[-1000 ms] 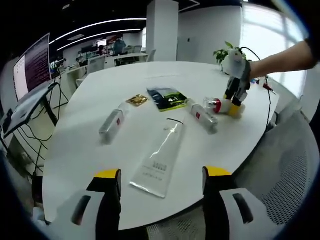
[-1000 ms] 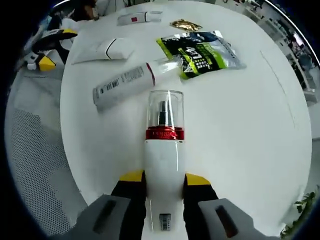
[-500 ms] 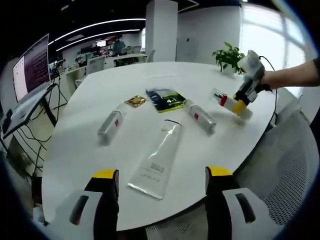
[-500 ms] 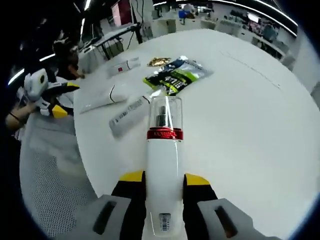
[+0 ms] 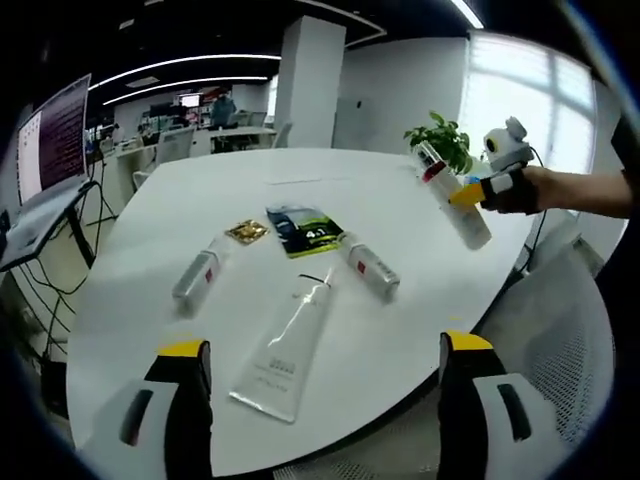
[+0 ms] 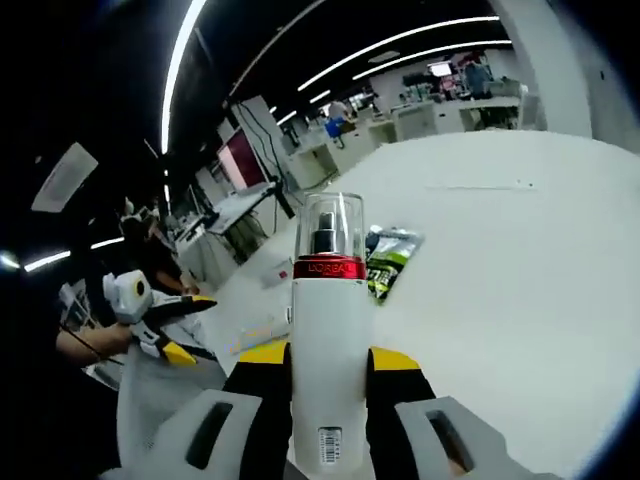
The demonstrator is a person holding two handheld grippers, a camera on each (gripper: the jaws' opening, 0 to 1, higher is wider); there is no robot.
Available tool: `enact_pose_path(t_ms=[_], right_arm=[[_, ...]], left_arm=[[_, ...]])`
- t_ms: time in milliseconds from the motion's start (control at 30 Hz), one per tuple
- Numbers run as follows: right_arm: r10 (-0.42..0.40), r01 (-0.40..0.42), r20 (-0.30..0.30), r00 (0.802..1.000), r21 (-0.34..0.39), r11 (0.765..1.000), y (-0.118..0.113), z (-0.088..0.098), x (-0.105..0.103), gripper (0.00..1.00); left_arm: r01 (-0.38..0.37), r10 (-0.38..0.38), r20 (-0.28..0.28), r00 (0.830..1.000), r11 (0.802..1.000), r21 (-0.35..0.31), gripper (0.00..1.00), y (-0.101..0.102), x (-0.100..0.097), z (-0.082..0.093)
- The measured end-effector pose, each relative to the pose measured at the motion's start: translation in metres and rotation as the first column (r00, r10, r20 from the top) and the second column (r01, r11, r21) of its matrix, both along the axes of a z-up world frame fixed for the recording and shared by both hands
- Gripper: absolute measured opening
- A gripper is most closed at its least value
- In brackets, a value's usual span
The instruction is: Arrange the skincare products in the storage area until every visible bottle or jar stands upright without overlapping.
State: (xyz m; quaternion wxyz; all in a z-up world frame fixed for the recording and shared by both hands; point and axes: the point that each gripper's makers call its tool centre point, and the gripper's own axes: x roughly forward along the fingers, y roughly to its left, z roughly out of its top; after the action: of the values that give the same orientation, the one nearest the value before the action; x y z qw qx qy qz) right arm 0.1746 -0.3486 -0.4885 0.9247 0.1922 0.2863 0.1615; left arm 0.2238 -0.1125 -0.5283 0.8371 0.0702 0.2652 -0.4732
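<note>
One pump bottle (image 6: 328, 350) rode clamped in the right gripper (image 6: 320, 365), lifted clear for standing; left gripper (image 5: 320, 350) waited agape at six o'clock.

Left gripper view: bench (image 5: 150, 260) carries four lying items and a sachet. Big tube (image 5: 285, 345) lies nearest, between the left hand-held gripper (image 5: 325, 385) jaws in the picture but well ahead of them. Small tube (image 5: 196, 281) to its left. Short tube (image 5: 368, 270) to its right, beyond the big tube's cap end. Pouch (image 5: 303, 229) behind the short tube, sachet (image 5: 245, 231) just left of the pouch. Plant (image 5: 441, 145) at the far right edge. Pump bottle (image 5: 452, 194) is off the bench, tilted, in the right hand-held gripper (image 5: 470, 195), over the right edge.

Right gripper view: pump bottle (image 6: 326, 340) between the jaws, cap pointing away; pouch (image 6: 387, 263) beyond it, possibly touching nothing.
</note>
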Motion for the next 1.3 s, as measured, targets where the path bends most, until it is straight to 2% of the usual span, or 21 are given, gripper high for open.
enact_pose_path(t_ms=[167, 200, 333, 367, 400, 433, 500, 533, 633, 733, 767, 800, 833, 867, 933, 1000, 1167, 1300], right_arm=[[0.005, 0.000, 0.105, 0.994, -0.046, 0.999, 0.008, 0.023, 0.002, 0.18], [0.000, 0.004, 0.103, 0.995, -0.043, 0.999, 0.008, 0.023, 0.003, 0.18], [-0.009, 0.019, 0.186, 0.983, -0.055, 0.998, 0.014, 0.038, 0.004, 0.18], [0.001, 0.011, 0.215, 0.977, -0.053, 0.999, 0.019, 0.044, 0.003, 0.18], [0.008, 0.005, 0.232, 0.973, -0.057, 0.998, 0.022, 0.048, 0.003, 0.18], [0.010, 0.006, 0.245, 0.969, -0.064, 0.998, 0.025, 0.052, 0.003, 0.18], [0.015, 0.007, 0.274, 0.962, -0.079, 0.997, 0.028, 0.060, 0.005, 0.18], [0.015, 0.008, 0.285, 0.958, -0.080, 0.997, 0.030, 0.065, 0.006, 0.18], [0.030, -0.004, 0.328, 0.944, -0.081, 0.997, 0.043, 0.079, 0.008, 0.18], [0.050, -0.020, 0.356, 0.933, -0.089, 0.996, 0.055, 0.090, 0.010, 0.18], [0.055, -0.024, 0.364, 0.930, -0.091, 0.996, 0.059, 0.093, 0.010, 0.18], [0.059, -0.027, 0.373, 0.926, -0.092, 0.995, 0.063, 0.096, 0.010, 0.18], [0.065, -0.031, 0.380, 0.923, -0.094, 0.995, 0.068, 0.099, 0.010, 0.18], [0.067, -0.033, 0.387, 0.920, -0.094, 0.995, 0.072, 0.101, 0.009, 0.18], [0.073, -0.038, 0.403, 0.912, -0.094, 0.995, 0.078, 0.106, 0.009, 0.18], [0.082, -0.045, 0.413, 0.907, -0.098, 0.994, 0.085, 0.109, 0.009, 0.18], [0.106, -0.055, 0.426, 0.899, -0.132, 0.990, 0.096, 0.115, 0.006, 0.18], [0.113, -0.046, 0.442, 0.890, -0.159, 0.986, 0.102, 0.122, 0.004, 0.18]], left_arm=[[-0.019, 0.019, -0.013, 1.000, 0.997, -0.072, 0.93, -0.007, -0.001, 0.022], [-0.019, 0.019, -0.008, 1.000, 0.997, -0.076, 0.94, -0.008, -0.002, 0.026], [-0.012, 0.012, 0.002, 1.000, 0.998, -0.068, 0.99, -0.015, -0.007, 0.033], [-0.020, 0.022, 0.026, 0.999, 0.997, -0.074, 0.99, -0.015, -0.004, 0.037], [-0.023, 0.025, 0.024, 0.999, 0.996, -0.090, 0.99, -0.015, -0.005, 0.041], [-0.035, 0.035, -0.002, 0.999, 0.990, -0.138, 0.99, -0.019, -0.006, 0.049], [-0.050, 0.042, -0.044, 0.998, 0.983, -0.177, 0.99, -0.022, -0.008, 0.061], [-0.049, 0.041, -0.042, 0.998, 0.981, -0.190, 0.99, -0.023, -0.008, 0.065], [-0.036, 0.033, -0.020, 0.999, 0.974, -0.225, 0.99, -0.029, -0.009, 0.084], [-0.005, 0.005, 0.000, 1.000, 0.974, -0.225, 0.99, -0.038, -0.012, 0.098], [0.014, -0.009, 0.020, 1.000, 0.974, -0.227, 0.99, -0.044, -0.013, 0.107], [0.038, -0.030, 0.043, 0.999, 0.980, -0.194, 0.99, -0.046, -0.015, 0.112], [0.071, -0.055, 0.086, 0.995, 0.980, -0.185, 0.99, -0.052, -0.016, 0.121], [0.106, -0.082, 0.122, 0.989, 0.973, -0.203, 0.99, -0.061, -0.020, 0.135], [0.127, -0.096, 0.123, 0.988, 0.951, -0.281, 0.99, -0.075, -0.025, 0.154], [0.121, -0.096, 0.091, 0.991, 0.937, -0.327, 0.99, -0.081, -0.027, 0.163], [0.117, -0.111, 0.039, 0.993, 0.911, -0.394, 0.99, -0.093, -0.034, 0.176], [0.122, -0.121, 0.029, 0.992, 0.899, -0.421, 0.99, -0.101, -0.038, 0.185]])
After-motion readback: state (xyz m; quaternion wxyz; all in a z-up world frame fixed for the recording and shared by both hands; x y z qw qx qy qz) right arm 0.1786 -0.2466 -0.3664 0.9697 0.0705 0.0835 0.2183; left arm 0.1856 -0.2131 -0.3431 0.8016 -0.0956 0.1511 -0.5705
